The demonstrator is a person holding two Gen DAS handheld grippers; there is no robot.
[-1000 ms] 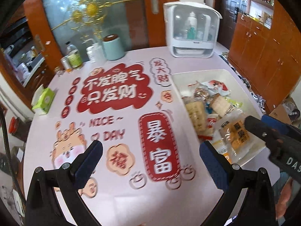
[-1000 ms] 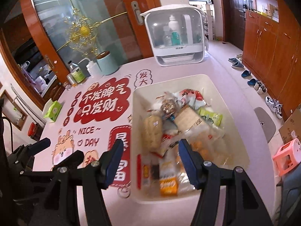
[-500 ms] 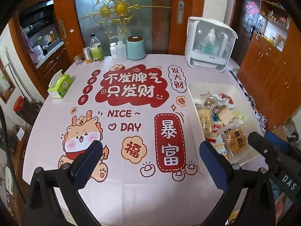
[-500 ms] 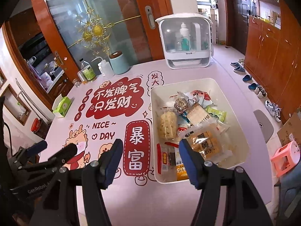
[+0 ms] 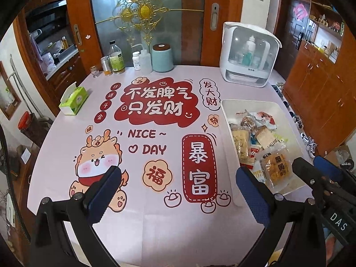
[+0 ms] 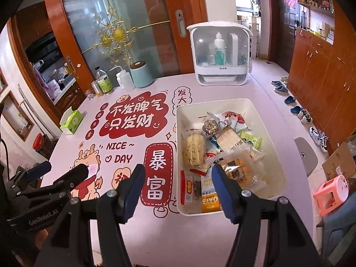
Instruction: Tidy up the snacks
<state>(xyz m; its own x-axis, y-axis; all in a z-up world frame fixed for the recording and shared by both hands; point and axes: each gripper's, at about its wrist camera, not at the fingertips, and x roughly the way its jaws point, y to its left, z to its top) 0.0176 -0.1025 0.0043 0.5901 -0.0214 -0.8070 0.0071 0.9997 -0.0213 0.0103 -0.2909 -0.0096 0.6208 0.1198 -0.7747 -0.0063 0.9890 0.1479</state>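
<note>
A white bin (image 6: 273, 133) (image 5: 224, 115) stands on the right of the table and holds several snack packets. On top near its front lies a clear bag of orange cakes (image 6: 240, 166) (image 5: 276, 164); a bag of pale puffs (image 6: 193, 149) lies at its left. My right gripper (image 6: 178, 189) hovers open above the bin's near left corner with nothing between its fingers. My left gripper (image 5: 178, 191) hangs open over the printed tablecloth (image 5: 155, 115), left of the bin, also holding nothing. Each gripper shows at the edge of the other's view.
At the table's far edge stand a white cabinet with bottles (image 6: 220, 55), a teal canister (image 6: 141, 74) and several bottles (image 5: 116, 60). A green tissue box (image 5: 73, 100) sits at the left. A pink stool (image 6: 331, 193), a cardboard box and shoes are on the floor to the right.
Both grippers have lifted and drawn back from the table, so more of the tablecloth and the whole bin now show. Their jaws stayed open.
</note>
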